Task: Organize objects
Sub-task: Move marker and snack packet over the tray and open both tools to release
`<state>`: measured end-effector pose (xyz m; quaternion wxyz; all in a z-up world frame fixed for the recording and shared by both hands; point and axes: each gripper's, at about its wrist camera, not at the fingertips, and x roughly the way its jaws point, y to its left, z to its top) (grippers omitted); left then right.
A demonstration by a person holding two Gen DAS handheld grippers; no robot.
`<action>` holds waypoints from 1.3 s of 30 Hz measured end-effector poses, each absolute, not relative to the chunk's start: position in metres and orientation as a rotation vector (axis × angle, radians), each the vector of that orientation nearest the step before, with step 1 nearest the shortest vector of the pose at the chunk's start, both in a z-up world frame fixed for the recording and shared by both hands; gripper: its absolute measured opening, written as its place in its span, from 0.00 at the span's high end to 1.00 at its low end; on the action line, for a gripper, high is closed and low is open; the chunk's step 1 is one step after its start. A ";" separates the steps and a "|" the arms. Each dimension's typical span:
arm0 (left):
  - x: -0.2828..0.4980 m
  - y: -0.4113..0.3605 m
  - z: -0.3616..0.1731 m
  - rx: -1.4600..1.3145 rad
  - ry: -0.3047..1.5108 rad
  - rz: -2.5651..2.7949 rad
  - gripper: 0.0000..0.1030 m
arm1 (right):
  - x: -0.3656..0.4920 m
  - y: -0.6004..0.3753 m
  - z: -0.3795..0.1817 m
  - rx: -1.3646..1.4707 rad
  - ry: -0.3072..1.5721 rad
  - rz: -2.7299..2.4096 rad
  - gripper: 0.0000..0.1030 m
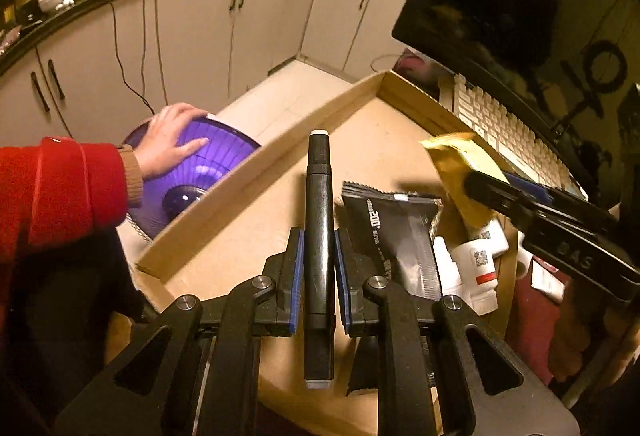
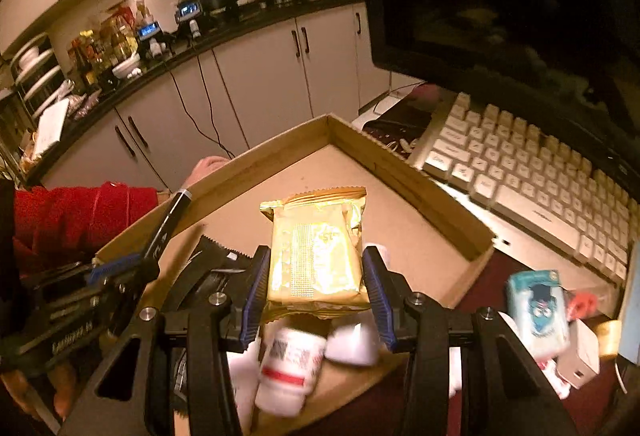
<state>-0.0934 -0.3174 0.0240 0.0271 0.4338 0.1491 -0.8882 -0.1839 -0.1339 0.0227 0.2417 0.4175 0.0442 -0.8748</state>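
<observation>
While hovering over the cardboard tray, left tool clamped on black marker, long axis running straight ahead between the pads; right tool clamped on gold packet, held above white bottles. Bare tray floor ahead of both, nearer the left.

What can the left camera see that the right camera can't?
Only the left wrist view shows the round purple plastic bowl with a bare hand resting on it, beside the box.

Only the right wrist view shows the small teal packet with a cartoon face and the plate rack.

Both show the shallow cardboard box, the black marker pen with white ends held in the left hand-held gripper, the gold foil snack packet held in the right hand-held gripper, the white keyboard and the white pill bottles.
</observation>
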 end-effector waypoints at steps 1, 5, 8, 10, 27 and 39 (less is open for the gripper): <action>-0.095 -0.316 0.021 1.351 0.448 -2.737 0.86 | -0.185 -0.137 0.021 1.139 0.134 -2.396 0.55; -0.098 -0.315 0.013 1.384 0.439 -2.713 0.86 | -0.185 -0.144 0.016 1.139 0.174 -2.402 0.55; -0.099 -0.314 0.011 1.393 0.429 -2.708 0.86 | -0.186 -0.147 0.011 1.146 0.195 -2.409 0.55; -0.099 -0.315 0.011 1.393 0.437 -2.709 0.86 | -0.188 -0.147 0.008 1.153 0.188 -2.404 0.55; -0.079 -0.320 0.027 1.301 0.593 -2.715 0.78 | -0.164 -0.133 0.029 1.088 0.148 -2.401 0.54; -0.035 -0.249 0.059 1.219 0.490 -2.887 0.51 | -0.068 -0.029 0.029 1.126 -0.103 -2.355 0.52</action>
